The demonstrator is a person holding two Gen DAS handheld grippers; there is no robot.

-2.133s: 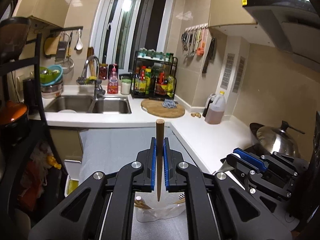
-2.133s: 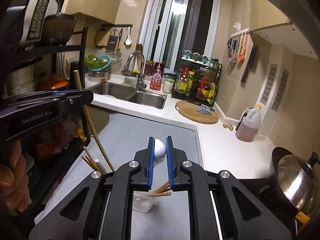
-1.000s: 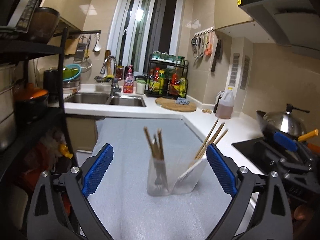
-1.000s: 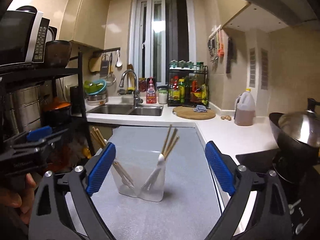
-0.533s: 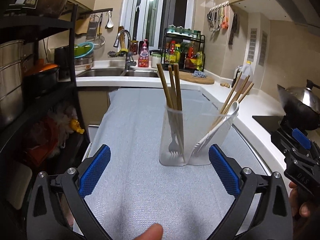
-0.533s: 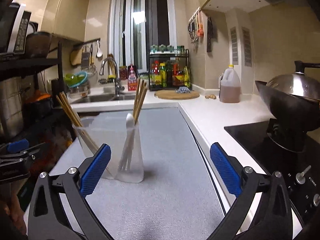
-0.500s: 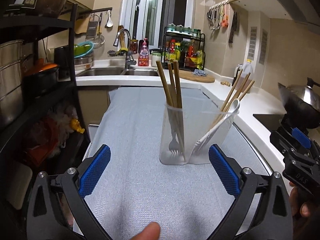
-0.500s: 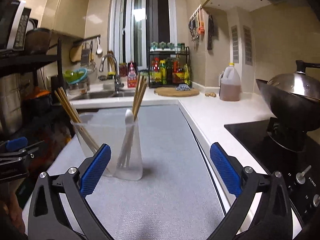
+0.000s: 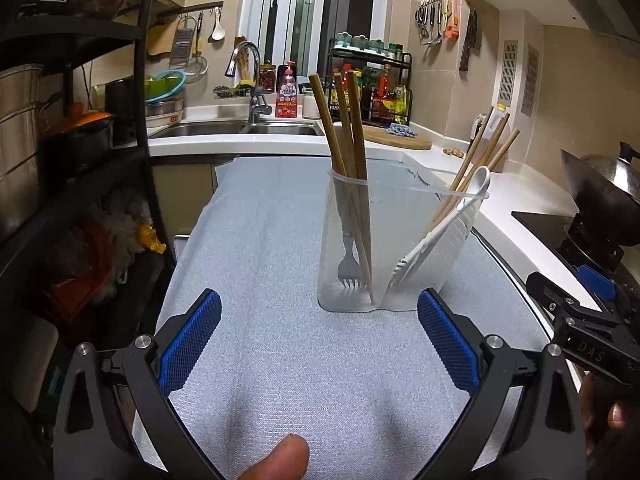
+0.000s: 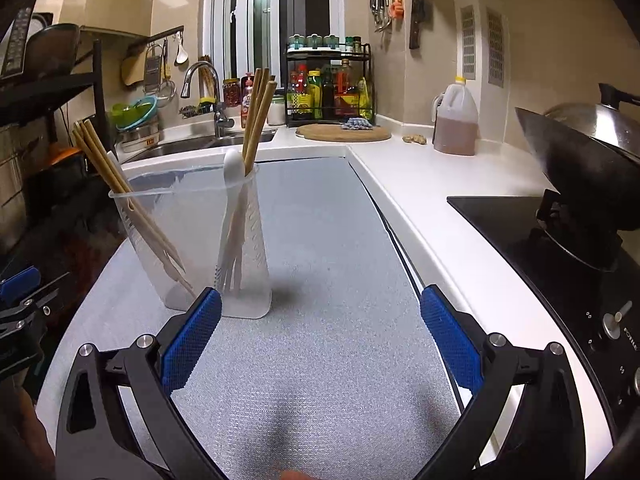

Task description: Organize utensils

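Both claws spread and empty, left claw (image 9: pixel 318 344) and right claw (image 10: pixel 320 344); clear holder (image 9: pixel 384 240) stands on table mat (image 9: pixel 280 360) at 12 o'clock of left claw, chopsticks (image 9: pixel 348 136) leaning outward: risk, a careless nudge tips it.

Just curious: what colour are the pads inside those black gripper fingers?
Blue, with a fine cross-hatched texture; the left gripper's pads show it best in the left wrist view.
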